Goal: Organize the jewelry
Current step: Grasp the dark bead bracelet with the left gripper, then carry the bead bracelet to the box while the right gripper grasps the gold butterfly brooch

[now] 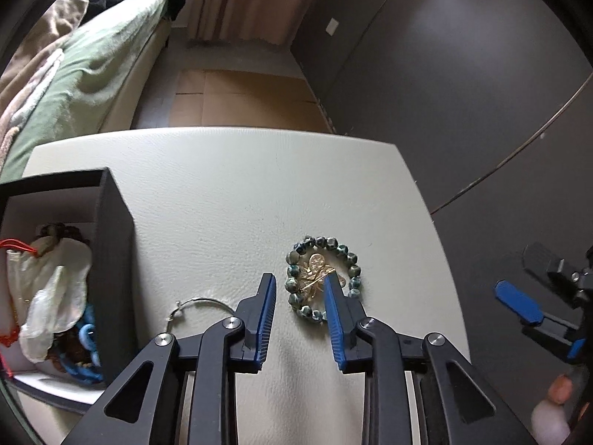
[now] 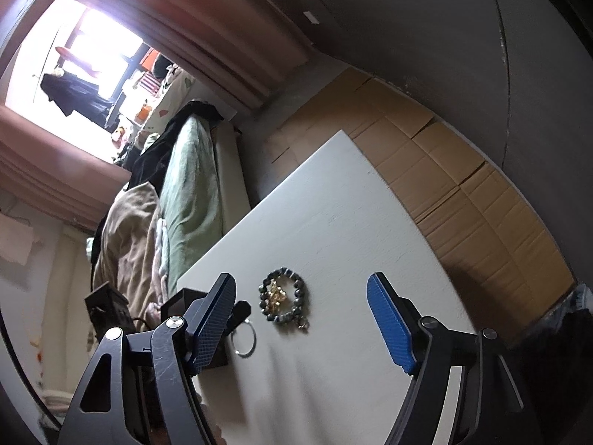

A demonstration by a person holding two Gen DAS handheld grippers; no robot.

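step: picking the next piece off the table; judging by the box at the left edge of the left-wrist view, which already holds a pouch and blue beads, part of the sorting is done.
bracelet: green bead bracelet lies flat at centre right of the left-wrist view, with a gold charm resting inside its ring.
hoop: thin silver hoop lies on the table just left of the left gripper, between it and the box.
left gripper: left gripper is partly spread, its jaws narrow; the right-hand finger overlaps the bracelet's near side and the gold charm, the other sits just outside the ring. Whether the pads press on anything I cannot tell; nothing is lifted.
right gripper: right gripper is spread wide and empty, hovering over the table near the bracelet.
next move: probably settle the left tips around the beads or charm, pinch, lift clear, carry to the box. Beads may roll away; the charm may stay behind.
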